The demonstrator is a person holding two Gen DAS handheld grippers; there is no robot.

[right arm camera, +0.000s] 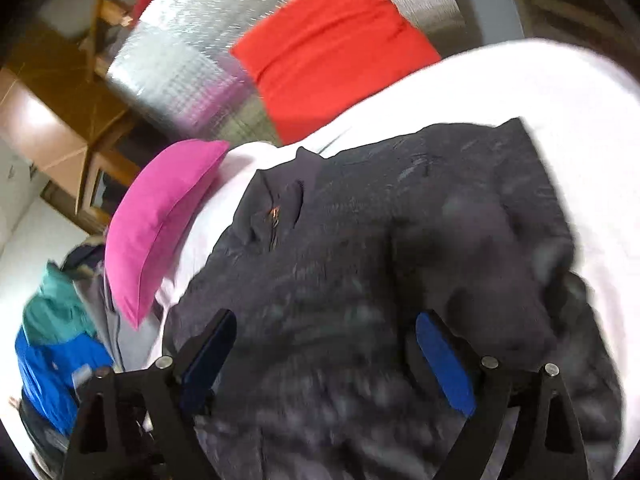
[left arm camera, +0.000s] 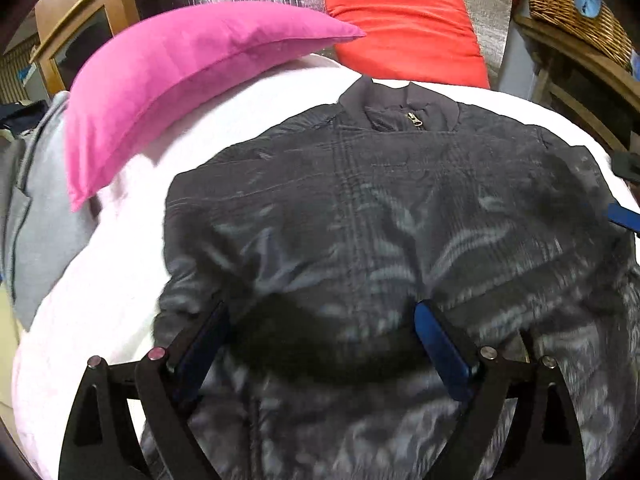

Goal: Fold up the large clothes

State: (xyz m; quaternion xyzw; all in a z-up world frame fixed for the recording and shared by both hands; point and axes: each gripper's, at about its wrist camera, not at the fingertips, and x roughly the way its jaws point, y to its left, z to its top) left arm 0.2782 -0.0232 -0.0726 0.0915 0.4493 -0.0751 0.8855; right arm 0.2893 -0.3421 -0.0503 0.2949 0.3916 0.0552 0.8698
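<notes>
From the left wrist, I see the jacket [left arm camera: 380, 208] lying front-up on the white bed [left arm camera: 100, 300], collar toward the far end, zip closed. My left gripper [left arm camera: 322, 344] hangs over its lower half with the jaws spread wide and nothing between them. The fabric looks slick and puffy; I judge that a shallow pinch could slide off, or catch only the top layer so the fold drags crooked. A pink pillow [left arm camera: 168, 80] sits just beside the jacket's shoulder and could snag a sleeve swung that way. A red pillow [left arm camera: 404, 24] leans on a silver wall beyond, and a wicker basket [left arm camera: 568, 8] stands on a shelf.

From the right wrist, my right gripper [right arm camera: 326, 344] is also released, over the jacket's rumpled side. The blur suggests I am moving fast, which risks a mistimed grab. More clothes [right arm camera: 56, 340] are piled off the bed's edge.
</notes>
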